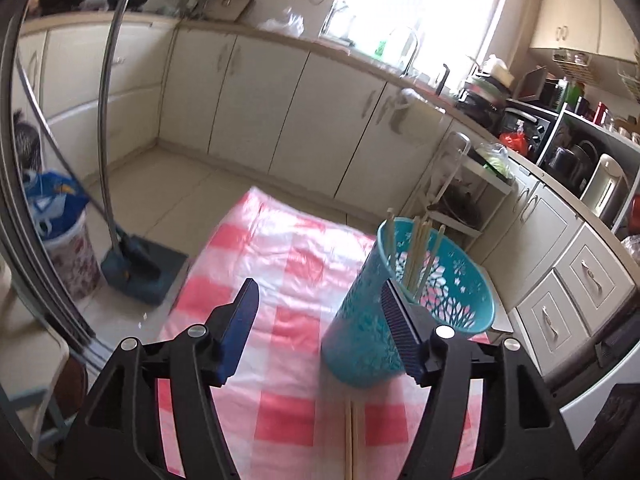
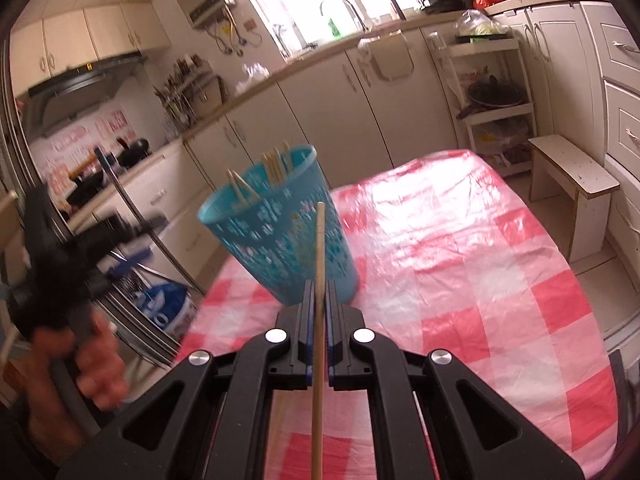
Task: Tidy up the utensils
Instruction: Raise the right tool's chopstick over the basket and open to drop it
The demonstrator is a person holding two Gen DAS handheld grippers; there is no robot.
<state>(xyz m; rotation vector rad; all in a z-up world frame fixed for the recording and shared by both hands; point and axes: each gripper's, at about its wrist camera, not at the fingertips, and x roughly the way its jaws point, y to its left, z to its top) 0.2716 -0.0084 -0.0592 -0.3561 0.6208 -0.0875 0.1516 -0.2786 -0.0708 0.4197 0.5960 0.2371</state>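
Pinching a single wooden chopstick between its blue pads, the right gripper has its jaws pressed tight on the stick, which runs up the middle of the right wrist view, its tip showing in front of the teal basket. That basket, a perforated plastic holder with cut-out patterns, stands upright on the red-and-white checked tablecloth near the table's far left corner in this view, and several more chopsticks lean inside it with their ends poking above the rim. At the left edge of the same view the person's left hand grips the handle of the other tool, blurred. In the left wrist view the left gripper has its jaws spread wide with nothing between the pads; the right-hand pad shows in front of the basket, though whether it touches the wall cannot be told. Chopsticks stand in the basket here too, leaning against its inner wall. Two more chopsticks lie side by side on the cloth just below the basket's base, running toward the bottom edge of the view. Beyond the table are cream kitchen cabinets, a bright window, and a blue dustpan with its long handle on the floor at left.
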